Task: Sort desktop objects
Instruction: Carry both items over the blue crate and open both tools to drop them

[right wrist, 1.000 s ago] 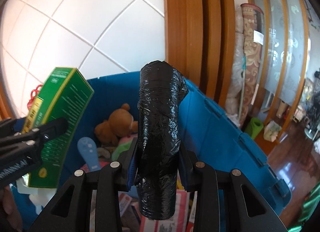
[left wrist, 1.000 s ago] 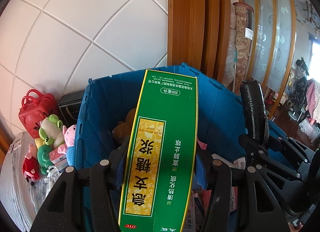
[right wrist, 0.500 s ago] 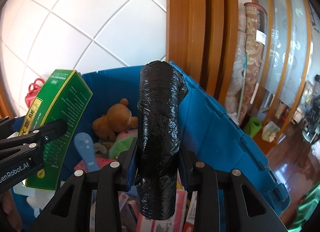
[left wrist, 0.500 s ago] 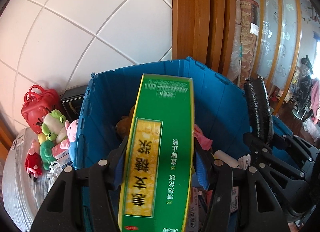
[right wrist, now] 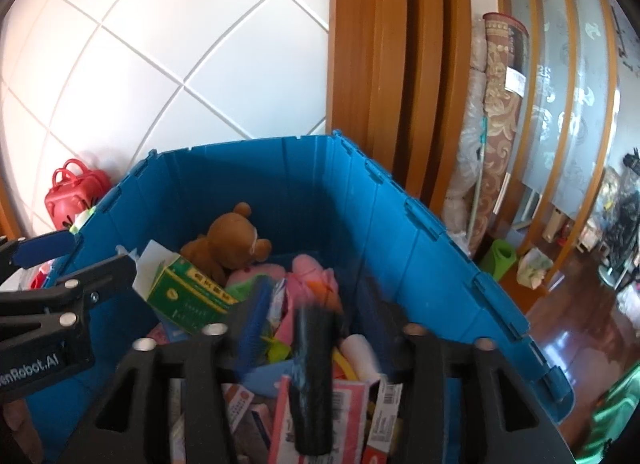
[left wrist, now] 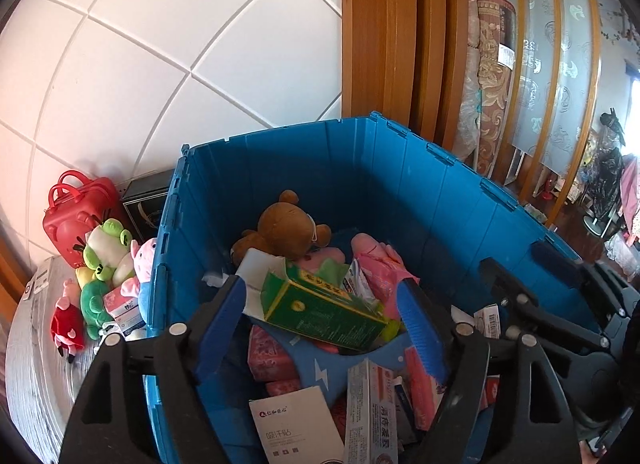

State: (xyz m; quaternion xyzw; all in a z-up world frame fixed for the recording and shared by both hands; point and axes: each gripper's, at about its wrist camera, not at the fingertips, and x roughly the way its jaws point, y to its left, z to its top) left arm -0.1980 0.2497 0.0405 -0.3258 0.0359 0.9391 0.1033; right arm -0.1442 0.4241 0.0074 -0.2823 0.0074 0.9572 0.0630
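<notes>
A large blue crate [left wrist: 400,184] holds toys and boxes. My left gripper [left wrist: 320,304] is open above it, and the green medicine box [left wrist: 320,308] lies loose on the pile between its fingers; the box also shows in the right wrist view [right wrist: 188,296]. My right gripper [right wrist: 316,304] is open over the crate [right wrist: 400,224]. The black roll [right wrist: 312,376] is blurred between its fingers, free of the pads. A brown teddy bear [left wrist: 288,224] lies at the back of the crate.
A red toy suitcase [left wrist: 76,208], plush frogs [left wrist: 104,244] and a pink pig sit on a white surface left of the crate. White tiled wall behind, wooden door frame [left wrist: 400,36] at right. Several cartons and a white booklet [left wrist: 296,428] fill the crate.
Both grippers opened. The green box dropped from the left gripper onto the pile. The black roll left the right gripper's pads and is falling, blurred.
</notes>
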